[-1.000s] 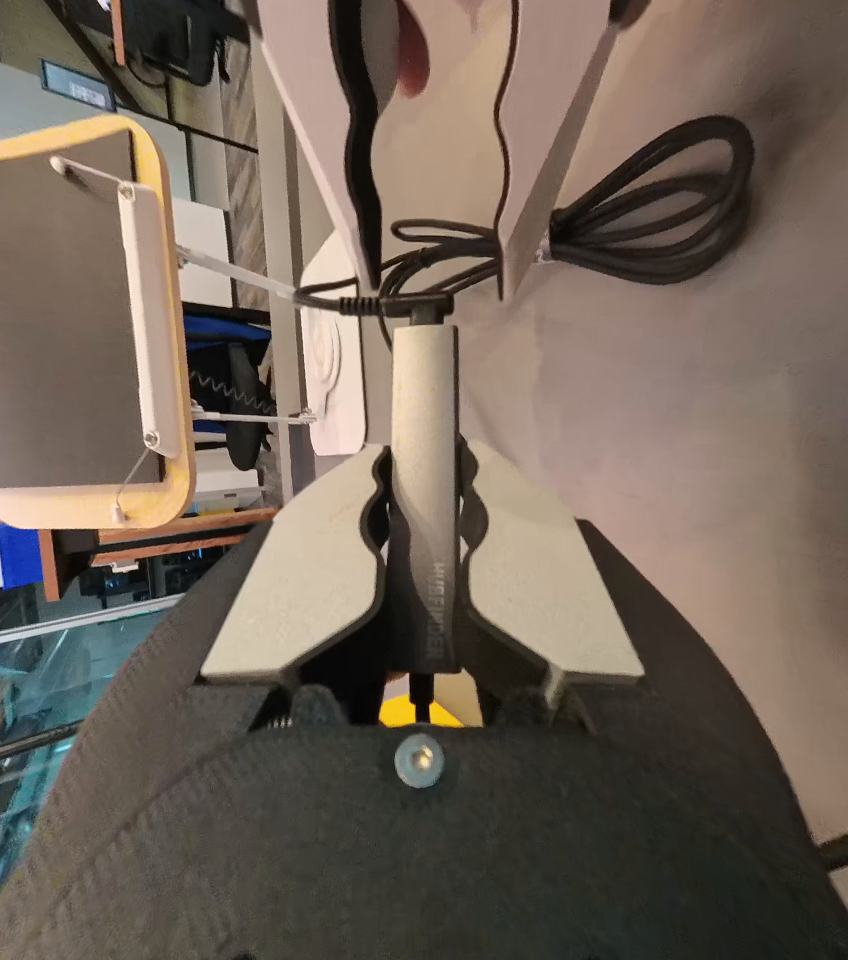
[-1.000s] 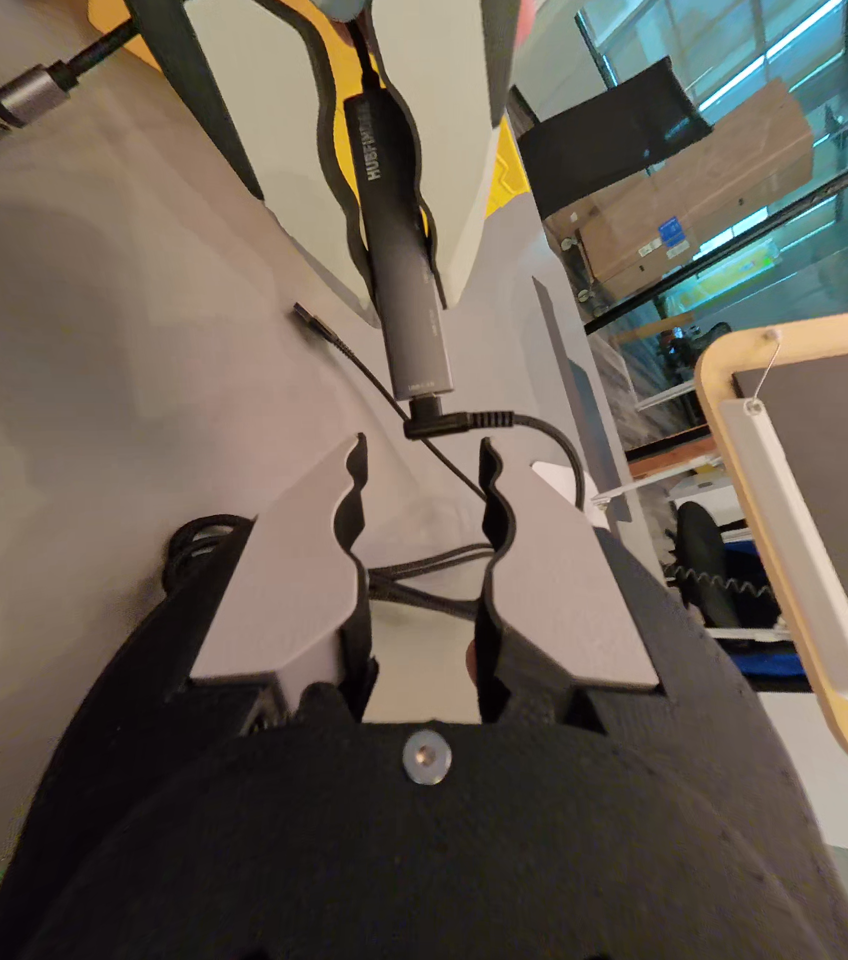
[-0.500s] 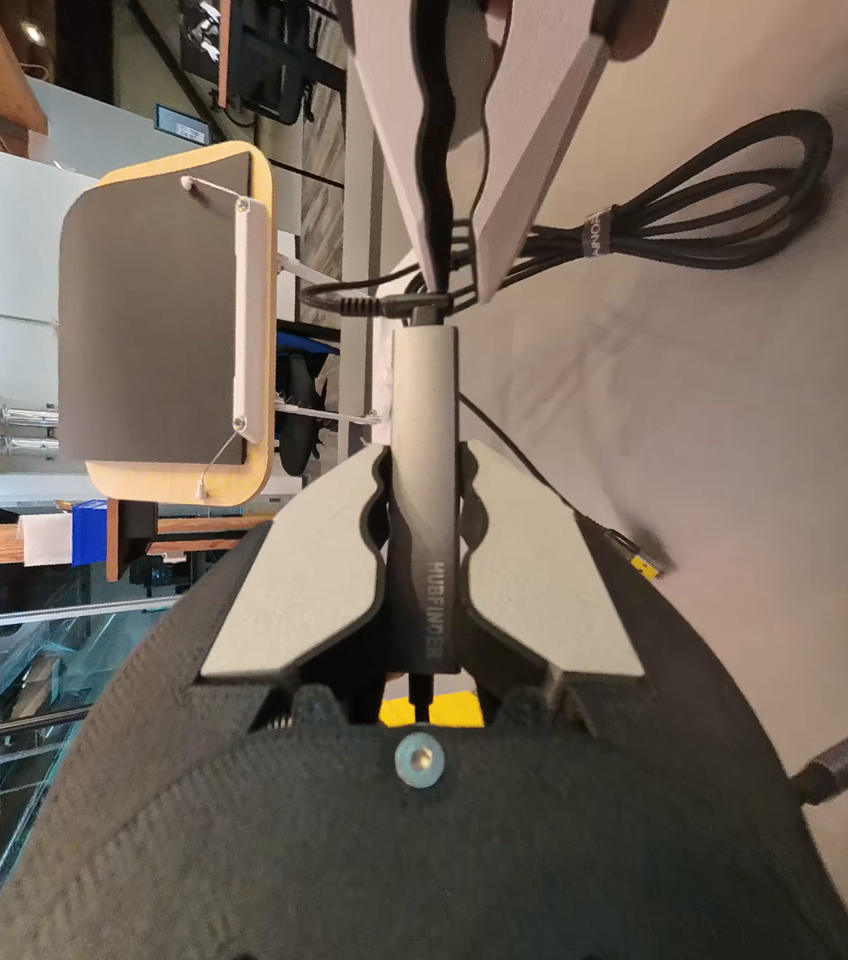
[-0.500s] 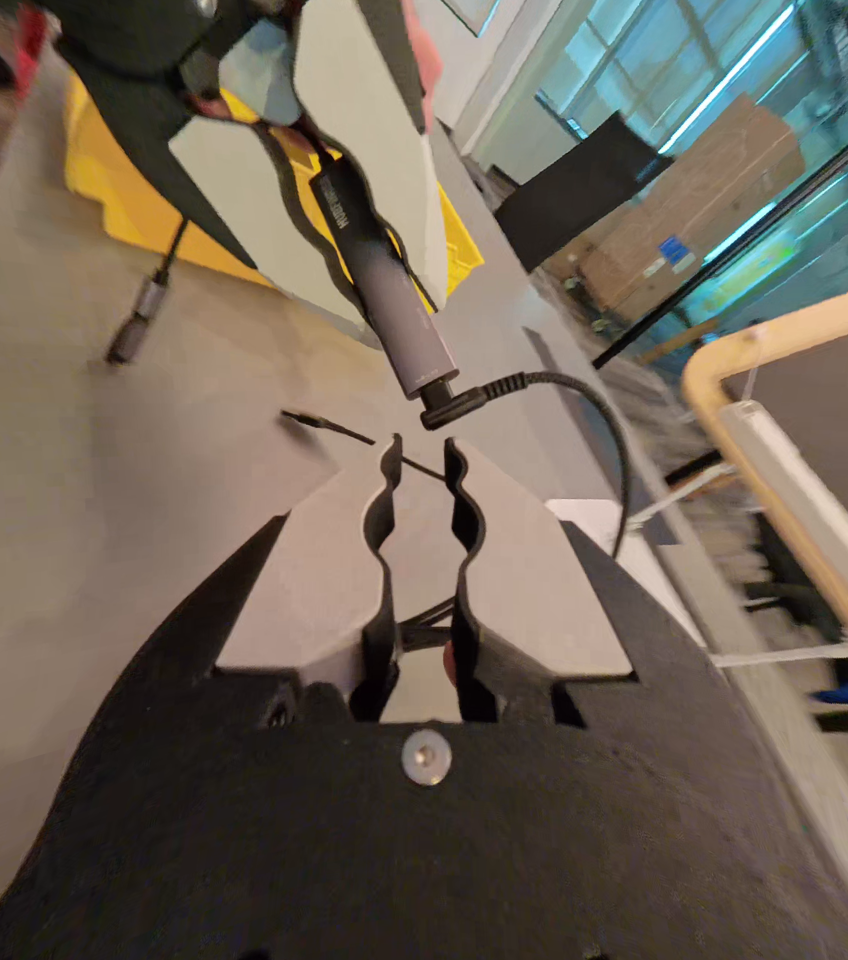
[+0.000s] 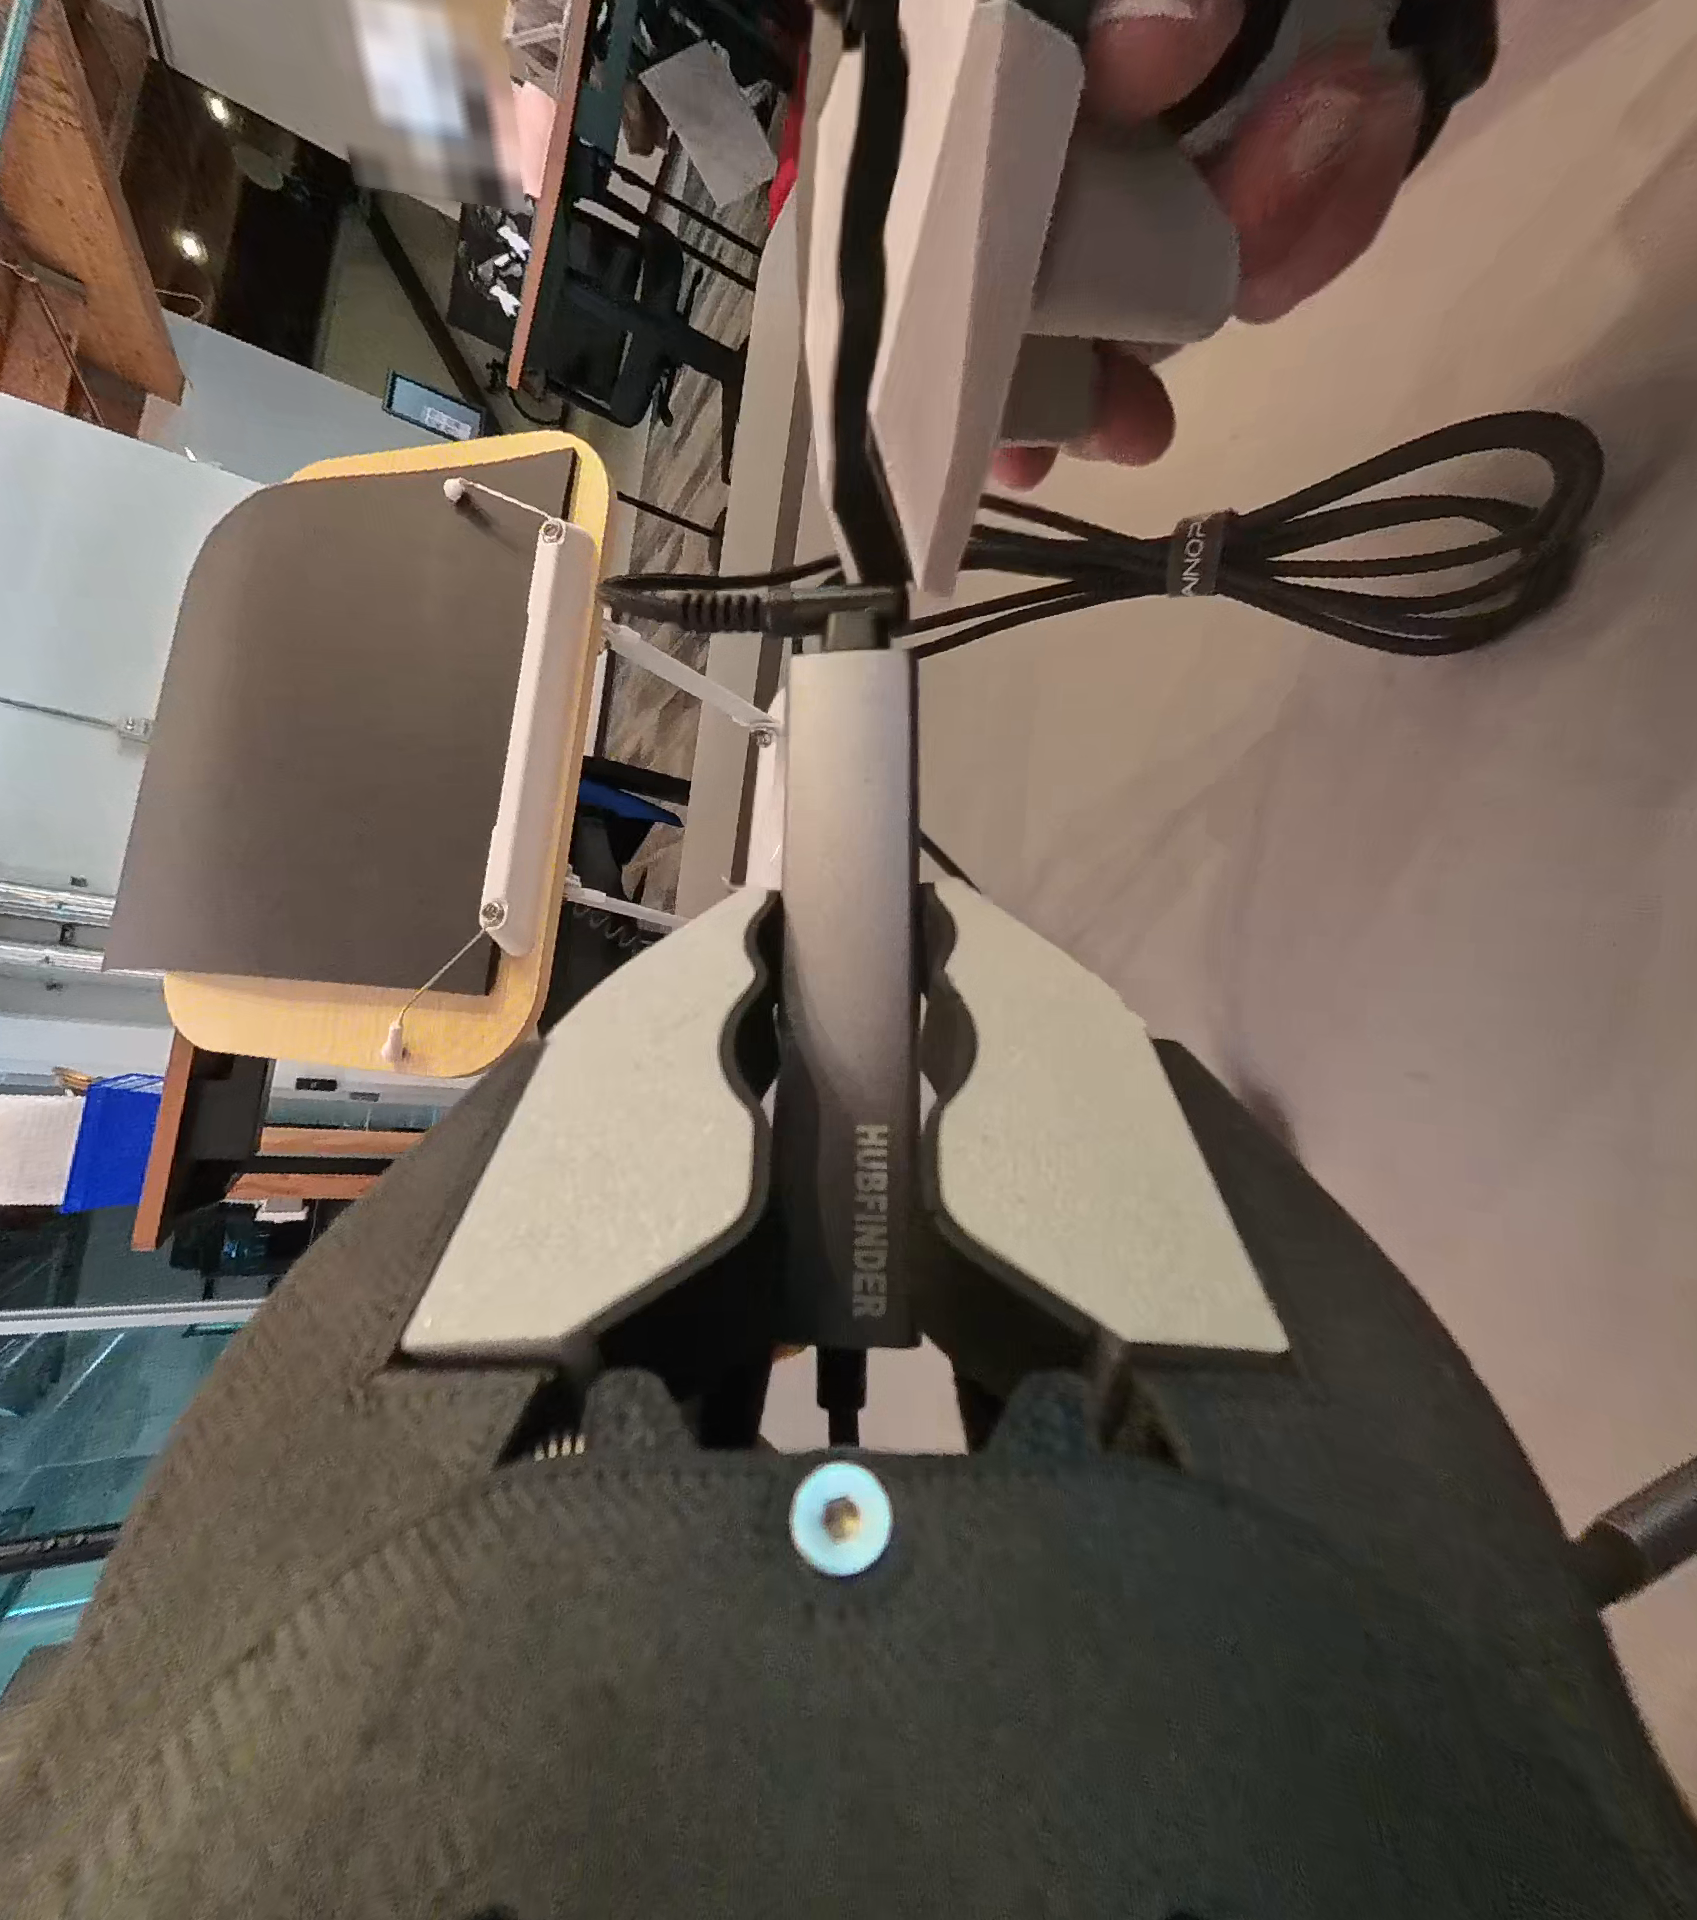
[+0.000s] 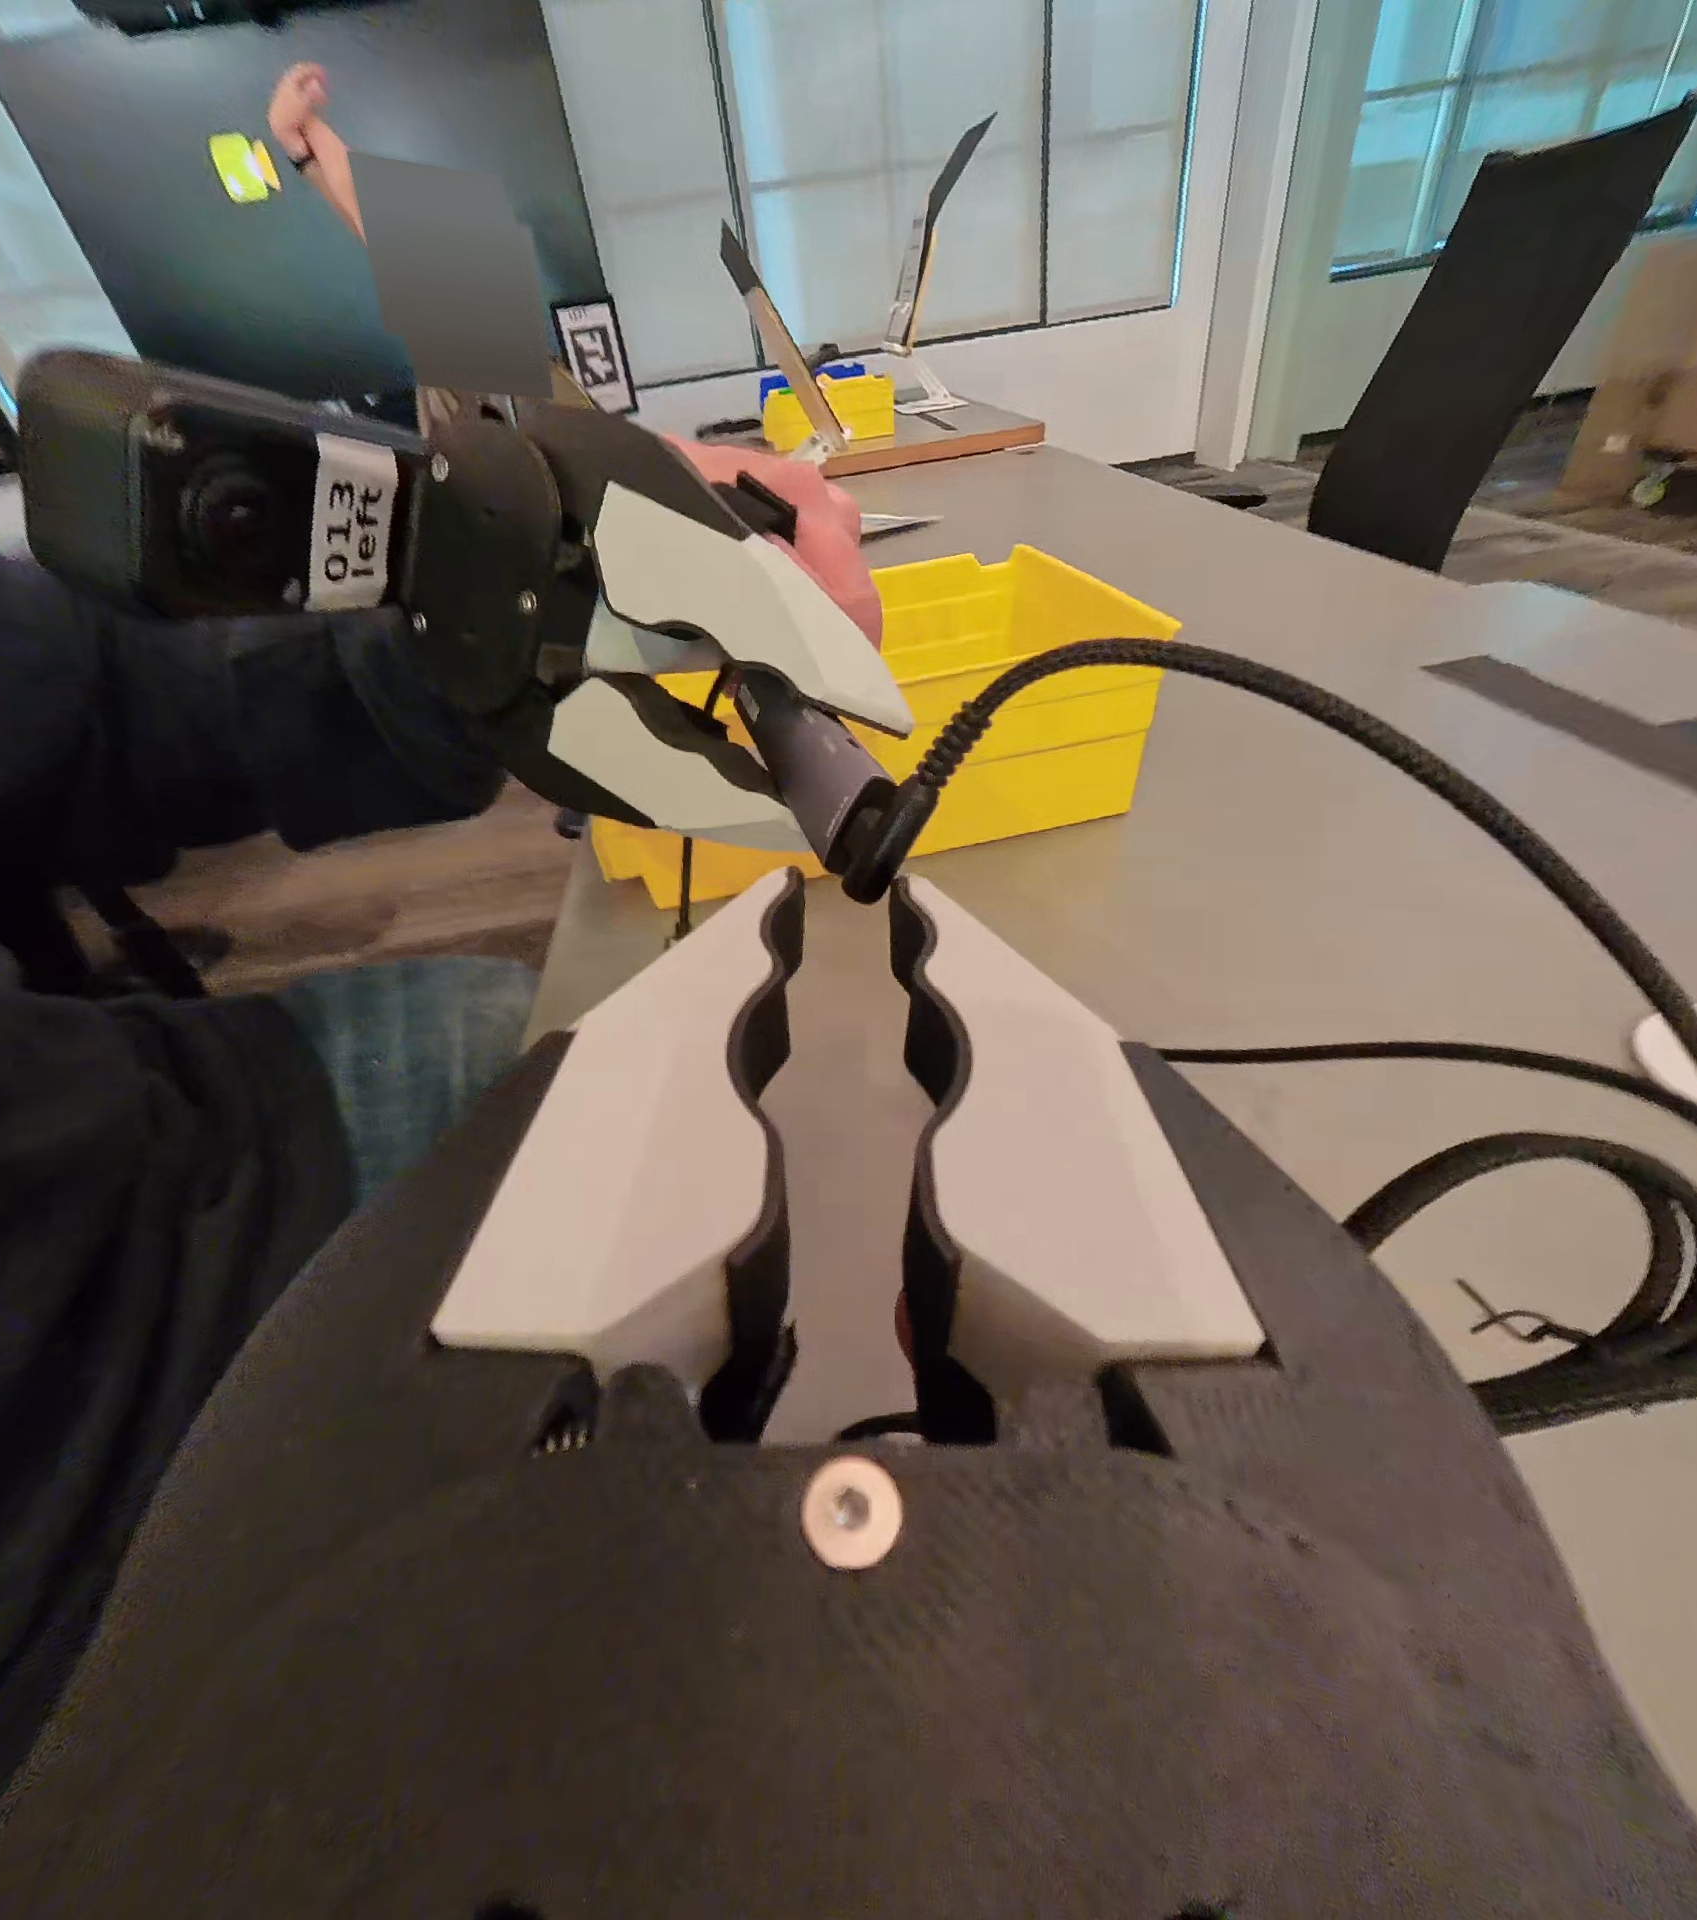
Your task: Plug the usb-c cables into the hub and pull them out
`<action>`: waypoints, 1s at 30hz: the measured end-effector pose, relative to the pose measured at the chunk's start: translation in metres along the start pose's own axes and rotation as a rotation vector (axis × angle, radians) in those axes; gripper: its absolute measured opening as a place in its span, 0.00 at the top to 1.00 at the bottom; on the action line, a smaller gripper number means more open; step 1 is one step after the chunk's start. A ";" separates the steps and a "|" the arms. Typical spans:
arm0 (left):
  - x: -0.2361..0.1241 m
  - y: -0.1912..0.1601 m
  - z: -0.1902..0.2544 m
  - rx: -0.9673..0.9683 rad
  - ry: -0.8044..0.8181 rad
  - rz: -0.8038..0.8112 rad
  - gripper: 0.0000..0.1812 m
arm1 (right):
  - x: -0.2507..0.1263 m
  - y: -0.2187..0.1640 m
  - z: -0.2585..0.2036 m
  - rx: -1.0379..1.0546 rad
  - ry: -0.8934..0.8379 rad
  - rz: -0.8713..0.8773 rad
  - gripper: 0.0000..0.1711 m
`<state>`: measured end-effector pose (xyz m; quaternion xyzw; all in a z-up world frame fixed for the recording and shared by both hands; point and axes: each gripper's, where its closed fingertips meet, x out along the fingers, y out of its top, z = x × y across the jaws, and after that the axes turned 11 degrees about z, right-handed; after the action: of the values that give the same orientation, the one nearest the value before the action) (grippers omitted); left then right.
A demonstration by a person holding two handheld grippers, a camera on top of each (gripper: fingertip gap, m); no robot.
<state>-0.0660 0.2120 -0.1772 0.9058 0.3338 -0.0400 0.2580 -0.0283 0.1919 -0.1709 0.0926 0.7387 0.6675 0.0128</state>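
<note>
1. The left gripper [image 5: 849,914] is clamped on the hub [image 5: 849,904], a slim dark grey bar whose long axis runs straight out between its fingers and well past their tips; a thin lead leaves its near end.
2. At the hub's far end sits the right-angle plug [image 5: 828,613] of a braided black USB-C cable [image 6: 1395,769], seated in the end port, its strain relief turning off to the side.
3. The right gripper [image 6: 846,899] has its fingers a narrow gap apart and holds nothing. The plug [image 6: 875,847] lies just beyond its tips and about in line with the gap, so pulling it out is the right gripper's job.
4. Farther off, the rest of the cable is a tied coil [image 5: 1343,540] on the grey table [image 5: 1395,935], and a yellow bin [image 6: 1020,665] stands behind the hub.
5. Against half a second ago, the right gripper has swung round to a level pose and closed on the plug; its gap looks much the same, and the left grip is unchanged.
</note>
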 end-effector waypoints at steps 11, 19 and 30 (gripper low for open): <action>0.001 0.006 0.003 0.038 0.017 0.030 0.87 | -0.001 0.008 -0.001 0.310 0.089 0.150 0.96; 0.002 0.005 0.005 0.049 0.008 0.022 0.87 | 0.001 0.004 0.002 0.352 0.085 0.158 0.97; 0.005 -0.002 0.005 0.096 0.019 -0.036 0.87 | 0.007 0.000 0.003 0.343 0.054 0.152 0.97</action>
<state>-0.0635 0.2136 -0.1840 0.9113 0.3503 -0.0520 0.2102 -0.0350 0.1964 -0.1708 0.1311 0.8325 0.5333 -0.0736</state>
